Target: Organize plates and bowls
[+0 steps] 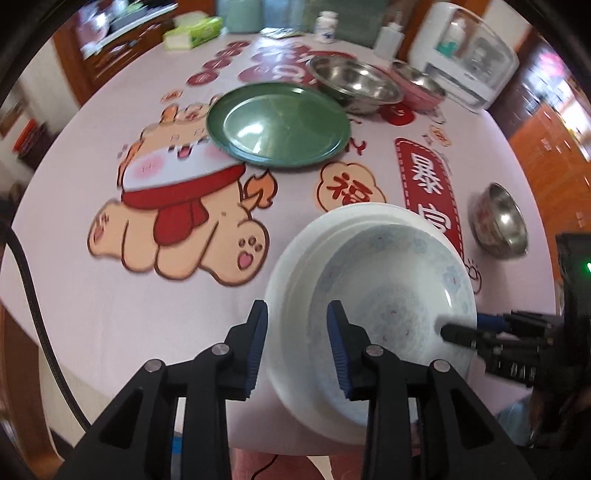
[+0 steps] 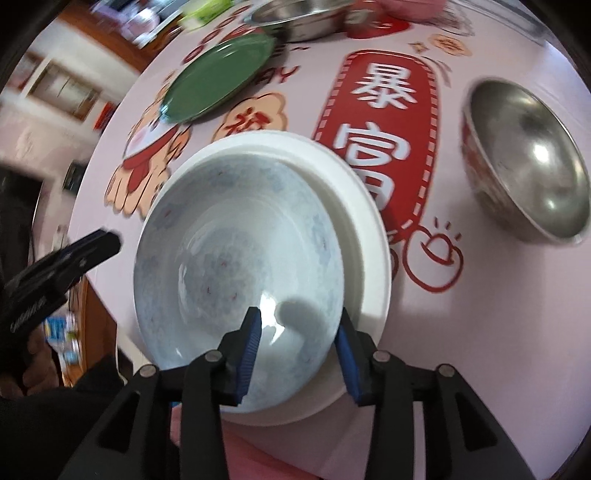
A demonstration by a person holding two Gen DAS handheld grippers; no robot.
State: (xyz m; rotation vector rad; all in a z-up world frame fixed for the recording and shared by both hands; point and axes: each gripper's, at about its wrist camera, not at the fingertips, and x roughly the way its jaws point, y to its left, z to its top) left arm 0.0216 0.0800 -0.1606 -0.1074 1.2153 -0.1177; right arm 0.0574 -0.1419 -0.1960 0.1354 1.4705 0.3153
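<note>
A pale blue patterned bowl [image 1: 391, 295] [image 2: 236, 266] rests in a white plate [image 1: 295, 269] [image 2: 365, 236] near the table's front edge. My left gripper [image 1: 297, 325] is open, its fingers straddling the left rim of plate and bowl. My right gripper [image 2: 299, 328] is open, its fingers straddling the bowl's near rim; it shows at the right of the left wrist view [image 1: 458, 328]. A green plate [image 1: 277, 123] [image 2: 218, 83] lies mid-table. Steel bowls sit far back [image 1: 354, 83] and at the right [image 1: 500, 219] [image 2: 528, 158].
A pink bowl [image 1: 421, 88] sits next to the far steel bowl. A white appliance [image 1: 469, 55], bottles [image 1: 327, 26] and a tissue pack [image 1: 194, 31] stand along the far edge. The pink printed tablecloth [image 1: 92, 295] covers the round table.
</note>
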